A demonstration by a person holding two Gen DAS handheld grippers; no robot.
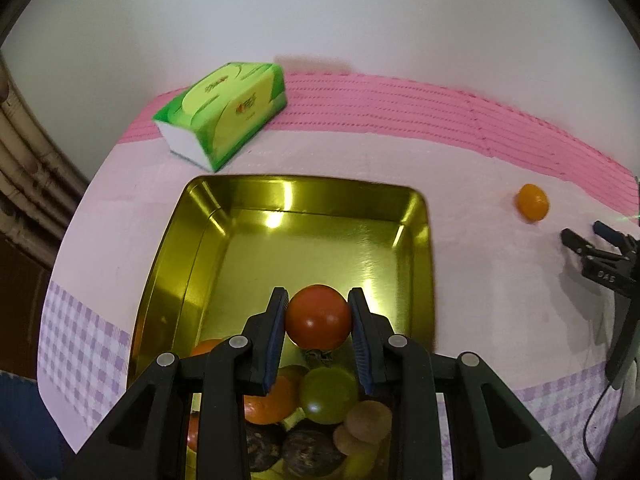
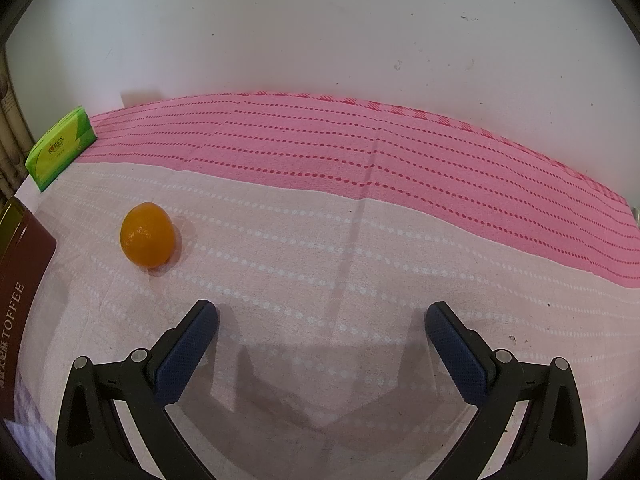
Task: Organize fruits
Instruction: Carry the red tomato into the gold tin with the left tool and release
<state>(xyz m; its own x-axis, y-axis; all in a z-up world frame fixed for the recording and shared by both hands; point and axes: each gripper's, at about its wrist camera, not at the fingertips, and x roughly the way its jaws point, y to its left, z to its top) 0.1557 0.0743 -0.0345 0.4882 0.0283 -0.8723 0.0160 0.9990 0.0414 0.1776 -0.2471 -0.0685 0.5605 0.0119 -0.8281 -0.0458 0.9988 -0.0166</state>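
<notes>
Gripping a round red fruit (image 1: 318, 317) between both blue pads, my left tongs (image 1: 319, 312) hold it above the near half of a shiny gold tin (image 1: 168, 264). That is what my left camera shows. Below the red fruit, in the near end of the tin, lie a green fruit (image 1: 328, 394), orange fruits (image 1: 272, 400), small tan ones (image 1: 362, 424) and dark rough ones (image 1: 304, 454). The far half of the tin is bare metal. The tin sits on a pale pink cloth (image 1: 100, 216) with a deeper pink band along the far side. A green tissue pack (image 1: 224, 112) lies past the tin's far left corner. Far to the right, a single small orange (image 1: 532, 202) rests on the cloth, well apart from the tin, and my right tongs (image 1: 580, 236) show at the right edge near it.

From my right camera, my right tongs (image 2: 322, 316) are spread wide with nothing between the pads, hovering over bare cloth (image 2: 360, 264). The small orange (image 2: 147, 235) lies ahead to the left, clear of the left pad. At the left edge is the tin's brown outer wall (image 2: 24, 280), lettered TOFFEE, with the tissue pack (image 2: 60, 148) beyond it.
</notes>
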